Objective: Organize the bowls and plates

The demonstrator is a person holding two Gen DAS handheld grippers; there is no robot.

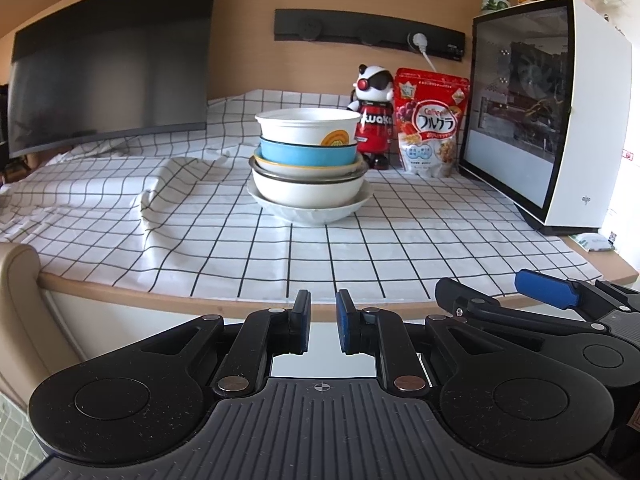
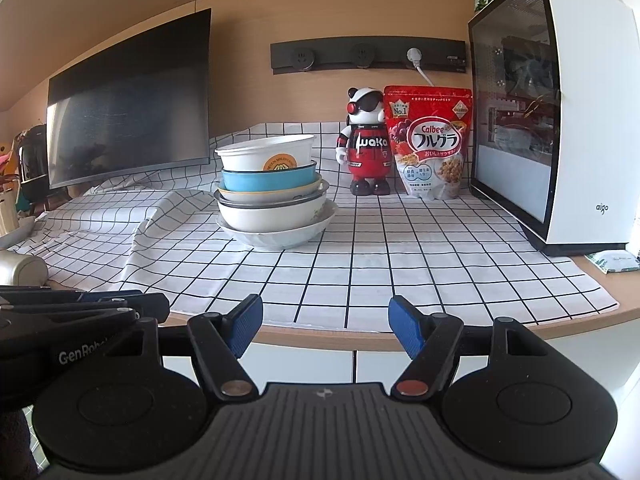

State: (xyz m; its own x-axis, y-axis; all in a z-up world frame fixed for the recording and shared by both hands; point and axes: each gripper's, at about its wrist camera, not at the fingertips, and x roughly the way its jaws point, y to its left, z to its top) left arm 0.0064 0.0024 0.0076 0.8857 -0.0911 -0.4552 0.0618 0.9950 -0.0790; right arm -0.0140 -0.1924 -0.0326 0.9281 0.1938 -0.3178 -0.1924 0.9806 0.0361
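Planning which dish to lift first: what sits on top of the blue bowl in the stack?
A white bowl with a yellow emblem nests in the blue bowl, topping the stack. Its inside and the blue bowl's interior are hidden.

1. The cloth was white with thin black squares.
2. The top bowl was white with a yellow and orange badge.
3. The bowl under it was light blue.
4. The bottom plate was white.
5. The cereal bag was red.
6. The toy robot was red, black and white.
7. The gripper pads were blue.
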